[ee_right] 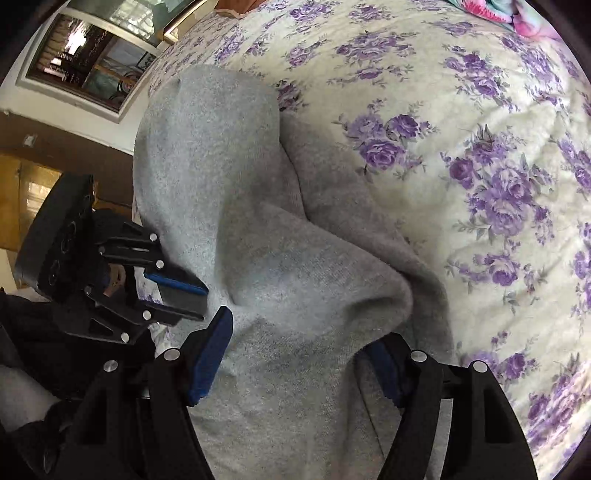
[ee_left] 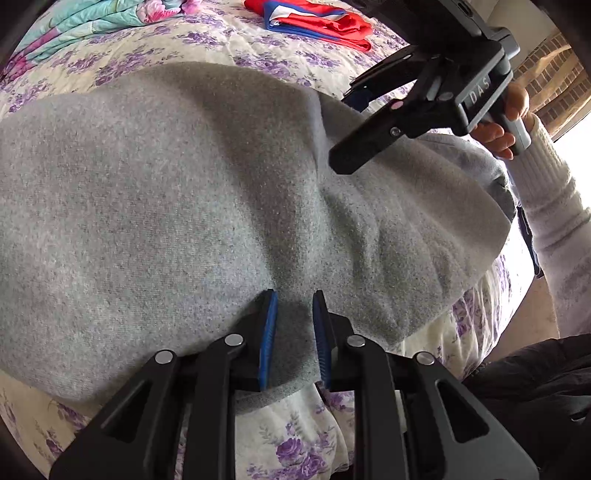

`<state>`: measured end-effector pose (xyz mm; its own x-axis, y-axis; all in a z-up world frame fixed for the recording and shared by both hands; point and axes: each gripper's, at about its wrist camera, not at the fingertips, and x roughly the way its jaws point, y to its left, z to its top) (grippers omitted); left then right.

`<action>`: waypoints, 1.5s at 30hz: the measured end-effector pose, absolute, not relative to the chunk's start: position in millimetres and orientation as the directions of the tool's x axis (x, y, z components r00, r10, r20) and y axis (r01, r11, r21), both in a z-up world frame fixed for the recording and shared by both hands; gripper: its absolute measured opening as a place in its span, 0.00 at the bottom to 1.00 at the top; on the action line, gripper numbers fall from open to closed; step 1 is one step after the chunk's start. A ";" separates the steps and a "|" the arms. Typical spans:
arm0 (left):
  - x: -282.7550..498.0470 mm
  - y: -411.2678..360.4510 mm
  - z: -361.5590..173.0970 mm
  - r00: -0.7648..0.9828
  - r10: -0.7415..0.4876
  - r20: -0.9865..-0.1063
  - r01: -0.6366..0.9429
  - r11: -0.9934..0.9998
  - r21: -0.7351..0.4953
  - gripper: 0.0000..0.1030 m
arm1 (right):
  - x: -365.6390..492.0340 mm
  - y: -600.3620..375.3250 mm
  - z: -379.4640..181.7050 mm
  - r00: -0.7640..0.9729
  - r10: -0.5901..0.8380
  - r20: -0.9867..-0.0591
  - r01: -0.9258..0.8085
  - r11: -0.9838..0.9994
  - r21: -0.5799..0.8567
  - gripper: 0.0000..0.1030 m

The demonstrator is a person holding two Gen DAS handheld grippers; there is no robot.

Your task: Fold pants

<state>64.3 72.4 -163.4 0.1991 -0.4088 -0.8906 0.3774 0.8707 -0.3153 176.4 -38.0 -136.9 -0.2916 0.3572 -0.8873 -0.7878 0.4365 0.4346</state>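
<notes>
Grey fleece pants lie folded on the floral bedspread; they also fill the middle of the right wrist view. My left gripper has its blue pads close together with the near edge of the pants pinched between them. It shows from the side in the right wrist view, at the pants' left edge. My right gripper is open wide, its fingers straddling a raised fold of the grey cloth. In the left wrist view it hovers over the pants' right part.
A red, white and blue garment lies at the far side of the bed. A teal floral quilt is at the far left. The bed's edge is at the right, with a brick wall beyond. A window shows at upper left.
</notes>
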 end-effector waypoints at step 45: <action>57.1 62.4 -163.2 0.230 -0.382 -0.895 0.391 0.879 -0.274 0.19 | 163.9 -125.1 -50.0 0.077 0.512 -0.856 -0.714 0.627 0.311 0.45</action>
